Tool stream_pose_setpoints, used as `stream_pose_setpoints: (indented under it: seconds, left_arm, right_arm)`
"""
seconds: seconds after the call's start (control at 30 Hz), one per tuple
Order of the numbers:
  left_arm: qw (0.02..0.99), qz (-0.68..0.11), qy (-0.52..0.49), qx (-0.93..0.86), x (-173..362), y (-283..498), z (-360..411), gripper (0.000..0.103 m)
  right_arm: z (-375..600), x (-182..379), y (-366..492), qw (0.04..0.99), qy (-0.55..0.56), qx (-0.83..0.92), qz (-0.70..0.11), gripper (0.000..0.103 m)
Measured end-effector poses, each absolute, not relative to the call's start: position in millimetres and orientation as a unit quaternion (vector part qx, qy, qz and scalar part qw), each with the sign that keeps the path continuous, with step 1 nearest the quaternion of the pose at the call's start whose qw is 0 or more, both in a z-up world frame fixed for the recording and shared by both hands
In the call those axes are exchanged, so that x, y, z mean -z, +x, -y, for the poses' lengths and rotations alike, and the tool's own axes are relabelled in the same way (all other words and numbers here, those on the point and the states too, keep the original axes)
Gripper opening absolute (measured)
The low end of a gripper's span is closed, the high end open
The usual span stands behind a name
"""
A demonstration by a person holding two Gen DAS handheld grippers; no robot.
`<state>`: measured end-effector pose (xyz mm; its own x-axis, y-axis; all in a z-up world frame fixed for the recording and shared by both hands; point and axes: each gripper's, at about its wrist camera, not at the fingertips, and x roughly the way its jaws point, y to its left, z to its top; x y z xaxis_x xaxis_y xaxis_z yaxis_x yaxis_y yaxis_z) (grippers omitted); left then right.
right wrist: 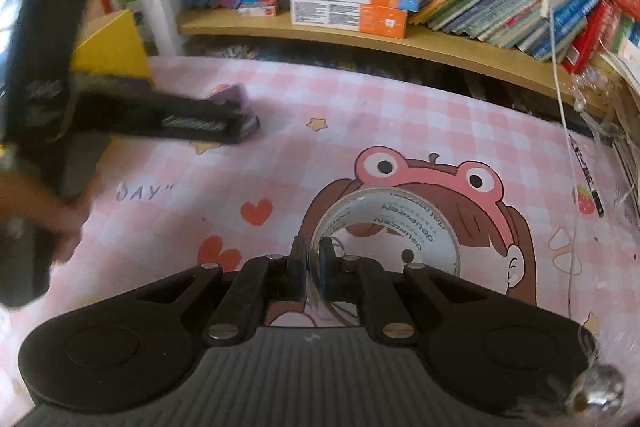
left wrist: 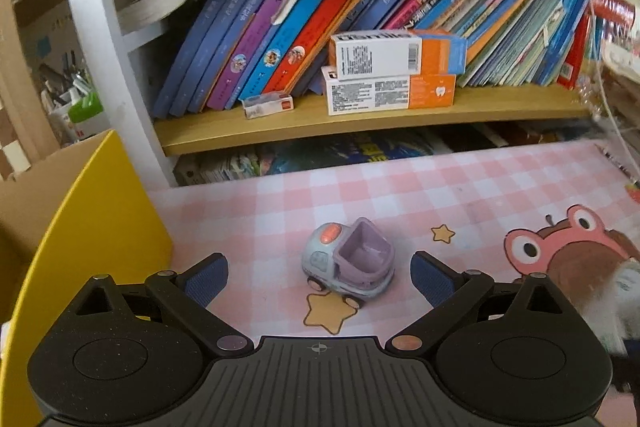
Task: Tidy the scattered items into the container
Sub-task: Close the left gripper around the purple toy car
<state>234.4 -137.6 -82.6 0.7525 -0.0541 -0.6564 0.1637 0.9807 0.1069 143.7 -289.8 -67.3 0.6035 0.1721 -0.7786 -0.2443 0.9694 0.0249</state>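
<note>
A small toy car point(left wrist: 347, 262), pale blue with a purple tub on top, stands on the pink checked table mat point(left wrist: 400, 195). My left gripper point(left wrist: 319, 277) is open, its blue-padded fingers point(left wrist: 206, 277) on either side of the car and a little nearer to me. A yellow box point(left wrist: 100, 211) stands at the left. In the right wrist view my right gripper point(right wrist: 315, 263) is shut on the wall of a clear tape roll point(right wrist: 386, 227) above the mat. The left gripper point(right wrist: 224, 123) shows there at the left, blurred, in front of the toy car point(right wrist: 230, 95).
A wooden shelf point(left wrist: 360, 125) with leaning books point(left wrist: 300, 15) and two stacked orange-and-white cartons point(left wrist: 392, 71) runs along the back. A white cord point(right wrist: 560, 75) hangs at the right. A pen point(right wrist: 586, 175) lies near the mat's right edge. A hand point(right wrist: 44, 215) holds the left gripper.
</note>
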Motion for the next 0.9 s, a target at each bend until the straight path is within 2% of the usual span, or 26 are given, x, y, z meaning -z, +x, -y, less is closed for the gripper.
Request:
stream_pose_setpoints:
  seconds: [0.23,0.4,0.47,0.73,0.9]
  left_arm:
    - [0.923,-0.352,0.137,0.077,96,248,158,0.098]
    - [0.92,-0.357,0.13,0.094,102,255,161,0.098]
    - [0.918,-0.366,0.117,0.094,104,259,158,0.094]
    - [0.908,-0.399,0.076,0.097,113,270,145,0.063]
    - [0.906,-0.401,0.091,0.101,111,266,145,0.063]
  right_arm:
    - [281,68,137,0.893,-0.064,-0.123,-0.428,0.006]
    - [282,68,136,0.894,-0.075,-0.117,-0.427,0.006]
    - [283,67,135,0.894,-0.073,-0.114,-0.427,0.006]
    - [287,69,133,0.893,-0.072,-0.105,-0.431,0.007]
    - [284,68,133,0.892,-0.074,-0.11,-0.432,0.007]
